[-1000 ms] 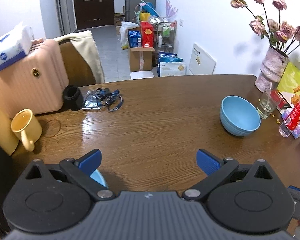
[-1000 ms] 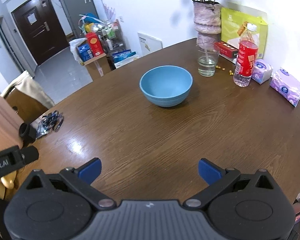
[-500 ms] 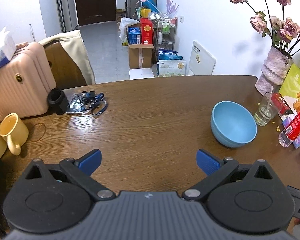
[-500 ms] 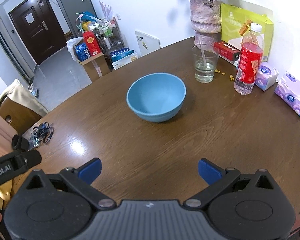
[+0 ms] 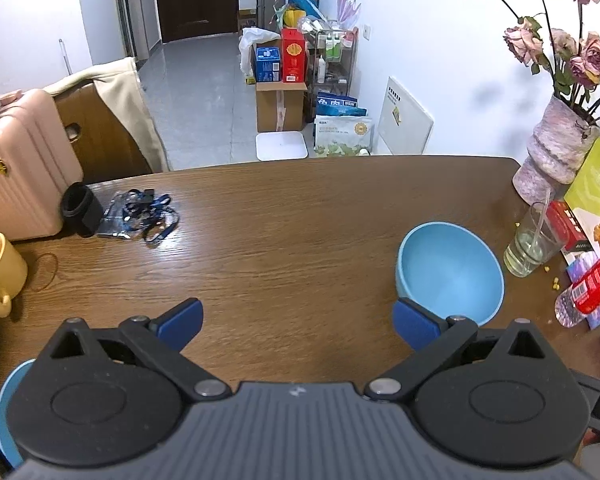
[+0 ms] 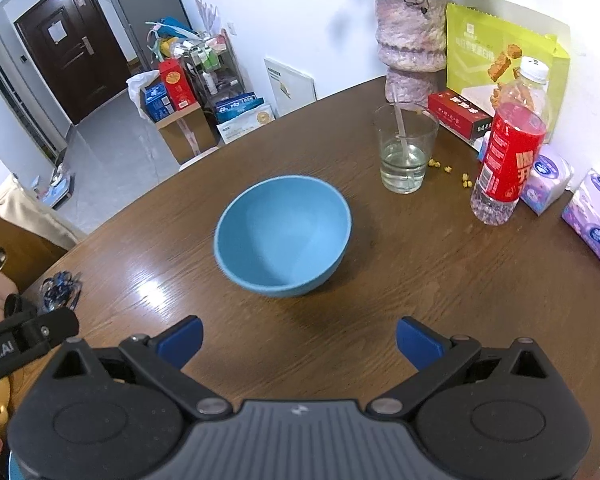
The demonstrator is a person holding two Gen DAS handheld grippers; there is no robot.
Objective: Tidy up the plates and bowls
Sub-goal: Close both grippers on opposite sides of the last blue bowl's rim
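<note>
Right claw (image 6: 298, 338), fingers spread wide and empty, faces the round, matte sky-blue bowl (image 6: 283, 235) dead ahead on the brown wood-grain counter (image 6: 440, 280), upright beside a drinking glass (image 6: 405, 148). From my left claw (image 5: 298, 322), equally agape, the bowl lies off to the right, so I judge the right nearer.

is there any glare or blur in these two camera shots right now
Left wrist view: window glare streaks the brown wooden table near the blue lanyard bundle; edges bend from fisheye. Right wrist view: the round blue bowl has a slightly smeared rim, with a glare patch to its left.
</note>
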